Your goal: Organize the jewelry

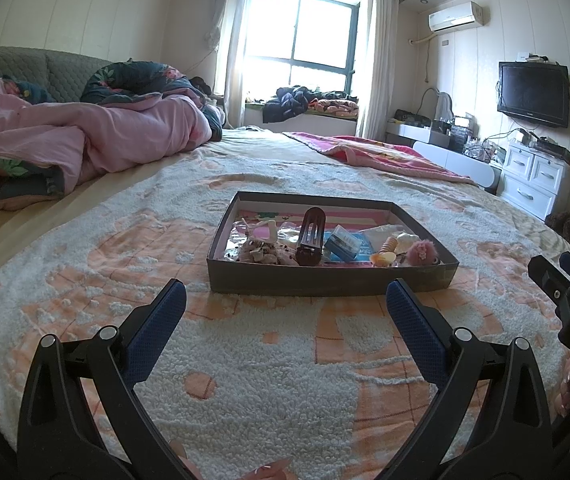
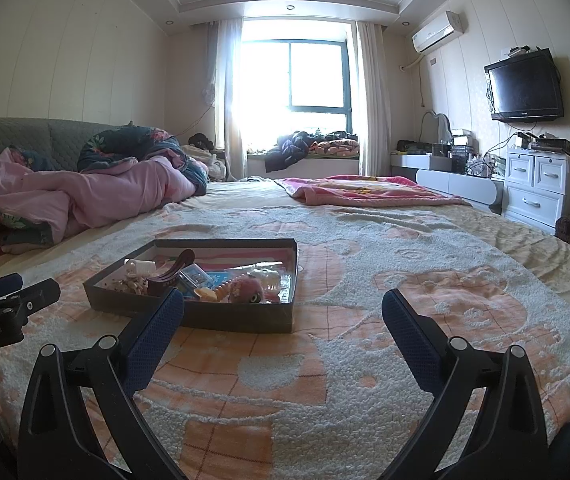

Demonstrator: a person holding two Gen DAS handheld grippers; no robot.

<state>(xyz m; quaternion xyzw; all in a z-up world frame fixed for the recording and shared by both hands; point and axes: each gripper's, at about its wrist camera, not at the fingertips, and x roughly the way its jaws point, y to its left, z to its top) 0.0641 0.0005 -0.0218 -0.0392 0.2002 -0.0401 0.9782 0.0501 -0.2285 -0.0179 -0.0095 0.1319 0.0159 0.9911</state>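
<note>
a shallow grey cardboard tray (image 1: 325, 282) sits on a bed covered by a cream and peach looped-pile bedspread (image 1: 245, 380). inside it, crowded toward the near wall, lie the small things to be sorted: a dark brown plastic claw hair clip (image 1: 310, 236) standing up on end, a pale beaded cluster (image 1: 257, 254) to its left, a small clear blue-tinted box (image 1: 343, 243) to its right, then a yellow-orange coiled hair tie (image 1: 386, 252) and a fluffy pink pom-pom charm (image 1: 423, 253) at the right end. nothing from the tray lies out on the bedspread within view.

the left tool (image 1: 285, 304) points straight at the tray, its blue-padded fingers spread wide with nothing between them; the tray's long side runs crosswise just beyond the tips. the right tool (image 2: 283, 312) is also spread wide and empty, but from its view the tray lies ahead and off to the left, its near right corner just past the left finger.

so the left tool is the better lined up with the tray, squarest to the clip and beaded cluster, while the pom-pom end is the side nearest the right tool. whether the contents are already sorted or awaiting sorting cannot be told from how they lie.
</note>
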